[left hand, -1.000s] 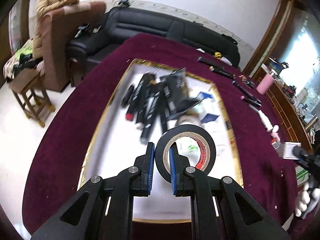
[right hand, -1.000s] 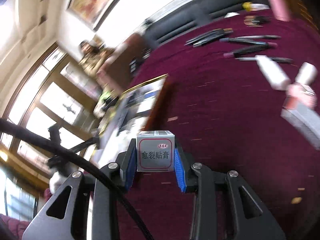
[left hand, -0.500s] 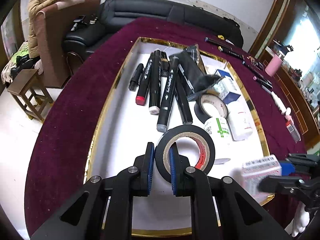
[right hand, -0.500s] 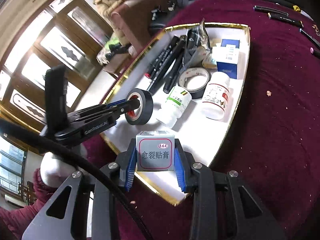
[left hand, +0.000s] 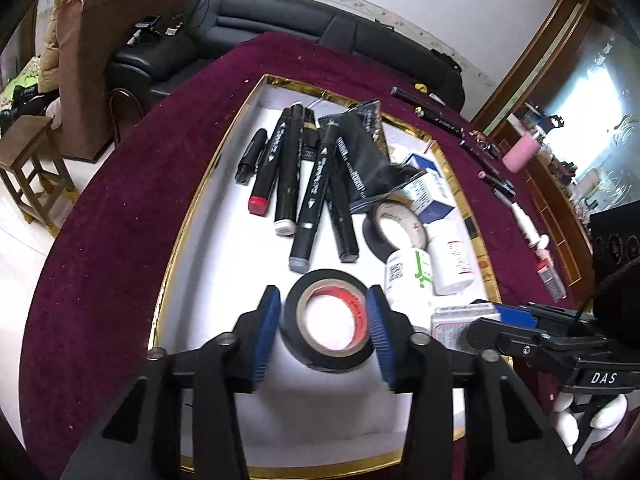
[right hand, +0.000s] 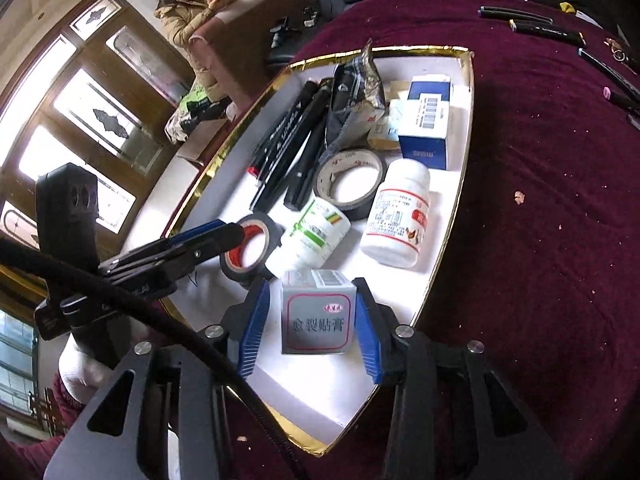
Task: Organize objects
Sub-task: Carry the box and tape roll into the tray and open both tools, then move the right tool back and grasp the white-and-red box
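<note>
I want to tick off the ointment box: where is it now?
In the right wrist view the ointment box stands on the tray's near end, between the open right tongs, just below the green-label bottle.

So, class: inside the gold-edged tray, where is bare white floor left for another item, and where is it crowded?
Bare: the strip between the tray's left rim and the markers, and the near end behind the black tape roll. Crowded: the right side, with bottles, boxes and grey tape roll.
</note>
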A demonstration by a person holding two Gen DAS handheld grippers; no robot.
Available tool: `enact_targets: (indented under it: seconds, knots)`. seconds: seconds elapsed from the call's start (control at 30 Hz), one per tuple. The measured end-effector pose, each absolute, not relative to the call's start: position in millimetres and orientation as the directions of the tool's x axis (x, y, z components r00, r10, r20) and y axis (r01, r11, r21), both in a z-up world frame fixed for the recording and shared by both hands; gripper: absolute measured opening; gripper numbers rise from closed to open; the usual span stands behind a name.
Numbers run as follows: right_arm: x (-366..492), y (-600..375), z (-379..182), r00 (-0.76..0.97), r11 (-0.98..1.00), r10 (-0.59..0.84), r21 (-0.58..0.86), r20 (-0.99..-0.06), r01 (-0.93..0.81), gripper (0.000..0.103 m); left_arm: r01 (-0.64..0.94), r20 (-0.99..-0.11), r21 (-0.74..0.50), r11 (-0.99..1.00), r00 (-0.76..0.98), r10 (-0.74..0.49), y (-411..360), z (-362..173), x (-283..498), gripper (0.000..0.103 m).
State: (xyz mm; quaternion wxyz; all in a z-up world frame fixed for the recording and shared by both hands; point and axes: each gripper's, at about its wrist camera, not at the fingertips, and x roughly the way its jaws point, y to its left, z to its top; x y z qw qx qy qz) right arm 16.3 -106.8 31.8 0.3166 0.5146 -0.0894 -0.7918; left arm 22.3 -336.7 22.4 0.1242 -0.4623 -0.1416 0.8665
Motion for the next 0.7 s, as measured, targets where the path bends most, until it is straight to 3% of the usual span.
enact_targets:
  seconds: [0.23, 0.47, 0.63, 0.7]
  knots:
    - [17, -97, 45, -0.300, -0.770, -0.623, 0.497, -0.723, 0.401, 0.041, -0.060, -0.741, -0.397, -0.916, -0.568, 0.359, -342, 36, 28, 0.051]
    - [28, -48, 65, -0.396, -0.769, -0.638, 0.527, -0.660, 0.361, 0.041, -0.058, -0.690, -0.463, -0.885, -0.604, 0.400, -348, 59, 44, 0.053]
    - [49, 20, 95, -0.546, -0.811, -0.577, 0.505, -0.608, 0.295, 0.041, -0.135, -0.634, -0.516, -0.846, -0.604, 0.483, -327, 79, 53, 0.056]
    - [69, 49, 116, -0.653, -0.866, -0.483, 0.429, -0.583, 0.258, 0.041, -0.185, -0.618, -0.528, -0.829, -0.586, 0.524, -311, 88, 55, 0.057]
